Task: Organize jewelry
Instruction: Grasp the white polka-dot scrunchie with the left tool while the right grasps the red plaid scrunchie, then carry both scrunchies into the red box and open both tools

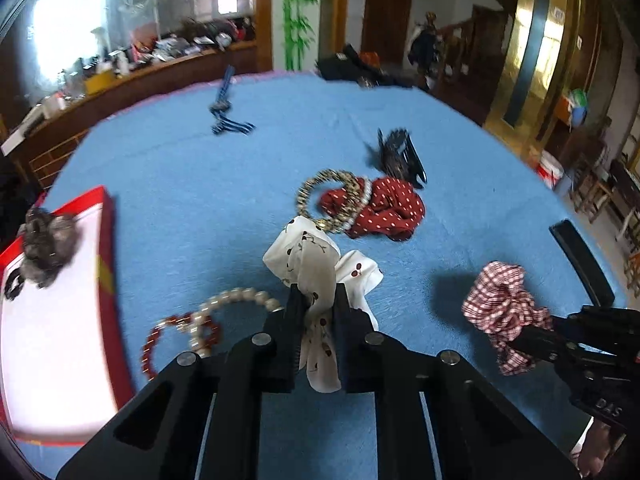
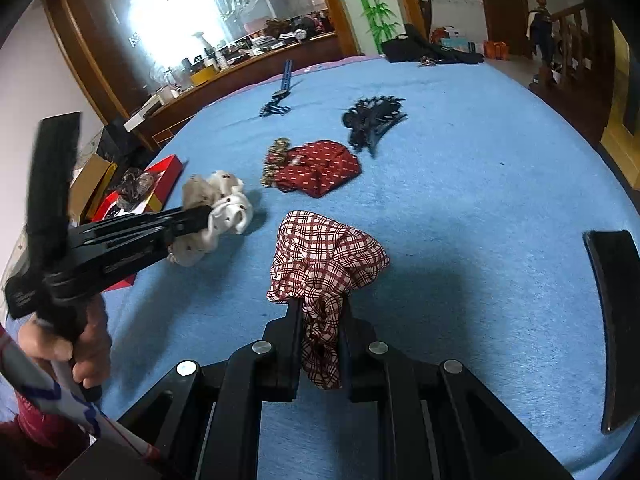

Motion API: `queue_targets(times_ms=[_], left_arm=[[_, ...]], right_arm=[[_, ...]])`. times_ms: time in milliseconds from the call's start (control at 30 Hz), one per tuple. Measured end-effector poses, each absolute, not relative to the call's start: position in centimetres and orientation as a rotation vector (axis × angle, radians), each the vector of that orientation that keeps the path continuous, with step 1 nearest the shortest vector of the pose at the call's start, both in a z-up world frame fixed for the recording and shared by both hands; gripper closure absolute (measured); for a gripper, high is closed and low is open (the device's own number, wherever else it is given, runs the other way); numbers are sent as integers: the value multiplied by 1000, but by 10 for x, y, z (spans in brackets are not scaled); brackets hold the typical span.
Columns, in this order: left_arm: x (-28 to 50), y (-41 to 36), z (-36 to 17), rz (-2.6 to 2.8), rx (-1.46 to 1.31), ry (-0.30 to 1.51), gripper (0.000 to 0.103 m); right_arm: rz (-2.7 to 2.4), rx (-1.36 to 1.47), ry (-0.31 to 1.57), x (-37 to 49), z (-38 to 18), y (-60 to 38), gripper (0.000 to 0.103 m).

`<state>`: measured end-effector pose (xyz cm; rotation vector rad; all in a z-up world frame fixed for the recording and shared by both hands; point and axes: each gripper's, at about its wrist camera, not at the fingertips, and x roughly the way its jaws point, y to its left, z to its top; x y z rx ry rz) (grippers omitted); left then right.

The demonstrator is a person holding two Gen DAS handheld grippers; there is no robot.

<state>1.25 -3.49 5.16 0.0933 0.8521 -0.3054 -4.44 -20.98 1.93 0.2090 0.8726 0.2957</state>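
Covering the table, blue cloth, left fingers pinching cherry scrunchie, right fingers pinching plaid scrunchie

open blue cloth right, red scrunchie, black claw clip ahead

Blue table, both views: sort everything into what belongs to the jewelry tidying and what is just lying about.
Job:
left gripper holding white cherry scrunchie
right gripper holding red plaid scrunchie
red polka-dot scrunchie
beaded bracelets
pearl bracelet
red bead bracelet
black claw clip
red box

Lying about:
blue striped strap
black bag
shelf clutter
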Motion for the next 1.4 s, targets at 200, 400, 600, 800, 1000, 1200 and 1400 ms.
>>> queue_targets(times_ms=[200, 400, 600, 800, 1000, 1200, 1400], left_arm=[[-10, -18, 55, -275, 104, 810, 90], [-16, -14, 56, -263, 114, 794, 90], [-19, -15, 59, -243, 130, 773, 90], [-21, -14, 61, -226, 146, 759, 90], [-25, -11, 65, -210, 150, 738, 90], [-29, -3, 71, -196, 145, 718, 90], [-35, 9, 78, -179, 131, 700, 90]], right_arm=[[314, 183, 874, -42, 18, -189, 87], [317, 172, 884, -42, 17, -180, 87], [314, 165, 884, -42, 19, -179, 87], [315, 164, 881, -43, 20, -178, 87], [317, 155, 880, -43, 23, -174, 87], [324, 148, 879, -43, 27, -169, 87], [340, 131, 870, -42, 36, -156, 87]])
